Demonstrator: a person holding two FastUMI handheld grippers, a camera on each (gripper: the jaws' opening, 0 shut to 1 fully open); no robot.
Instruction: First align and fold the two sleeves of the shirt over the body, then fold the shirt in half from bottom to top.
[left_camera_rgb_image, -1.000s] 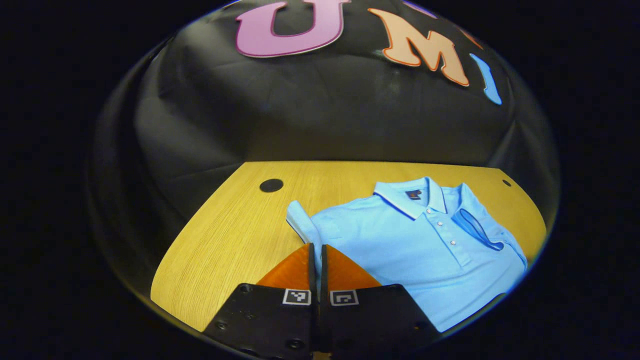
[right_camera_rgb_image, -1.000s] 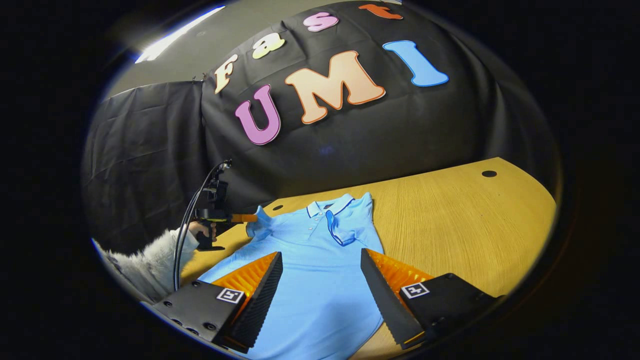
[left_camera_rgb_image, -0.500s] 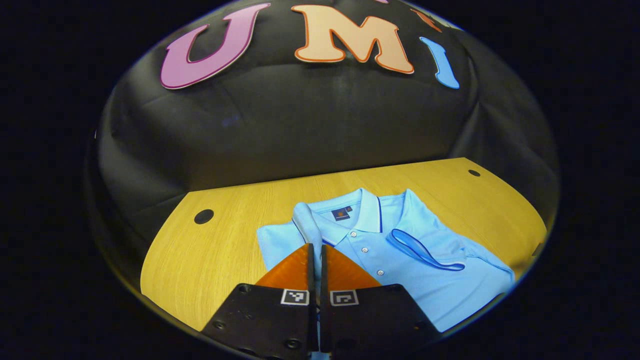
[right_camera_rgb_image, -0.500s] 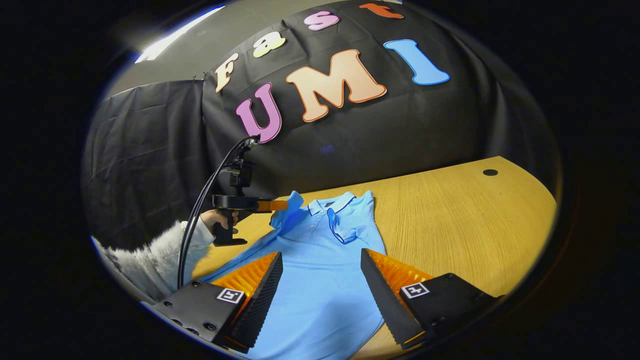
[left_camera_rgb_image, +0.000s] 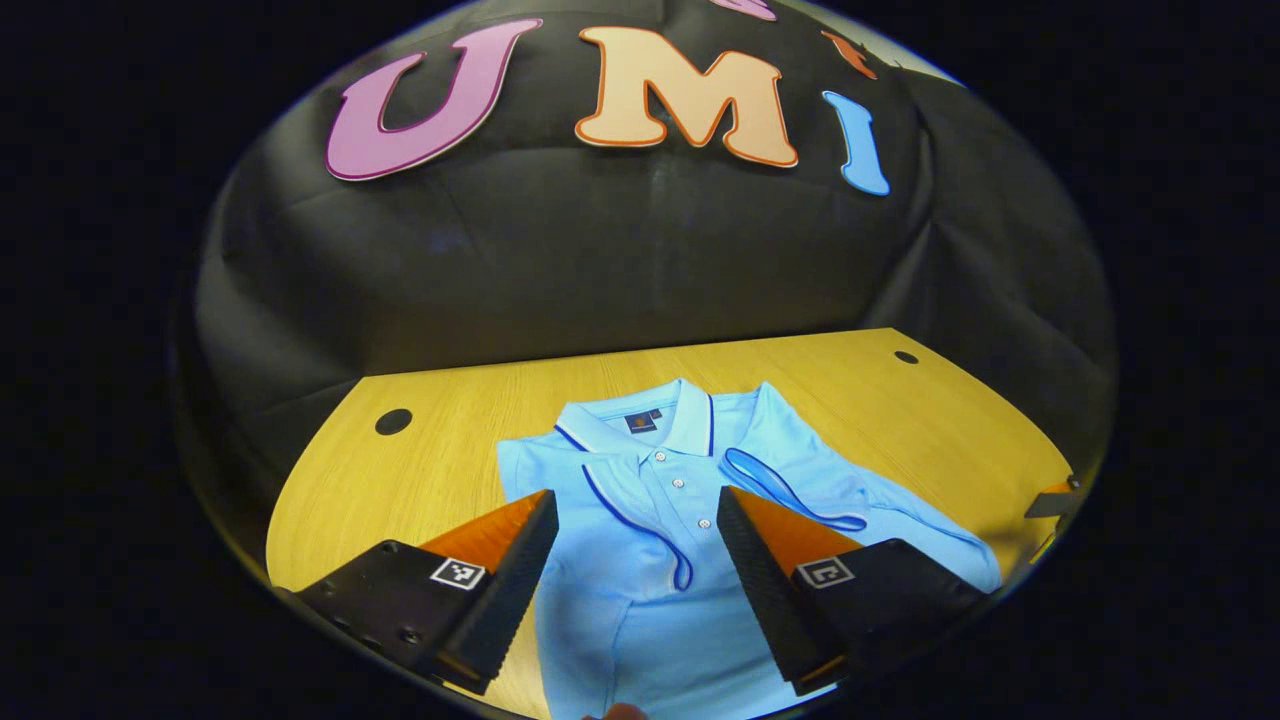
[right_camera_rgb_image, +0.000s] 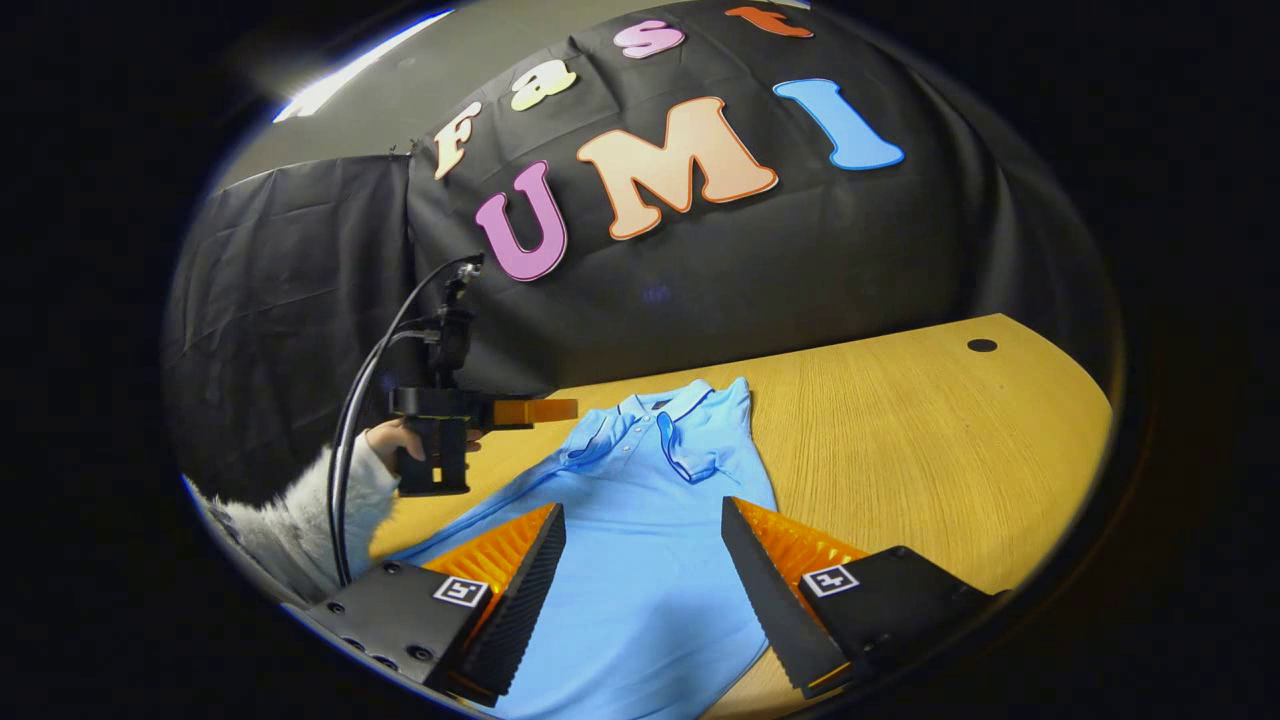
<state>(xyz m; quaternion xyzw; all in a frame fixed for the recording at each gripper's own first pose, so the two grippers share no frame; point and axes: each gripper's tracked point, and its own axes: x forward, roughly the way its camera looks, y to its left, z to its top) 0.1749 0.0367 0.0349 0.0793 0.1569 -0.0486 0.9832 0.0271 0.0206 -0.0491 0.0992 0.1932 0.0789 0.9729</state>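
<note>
Polo shirt (left_camera_rgb_image: 650, 560) flat on surface (left_camera_rgb_image: 420, 470), both sleeves folded over it. Left hand-held gripper (left_camera_rgb_image: 635, 530) and right hand-held gripper (right_camera_rgb_image: 640, 540) released, above shirt.

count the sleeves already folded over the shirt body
2. One sleeve lies across the shirt chest between the left gripper's open fingers; the other sleeve lies folded over beside the placket, toward the collar's right in that view.
</note>
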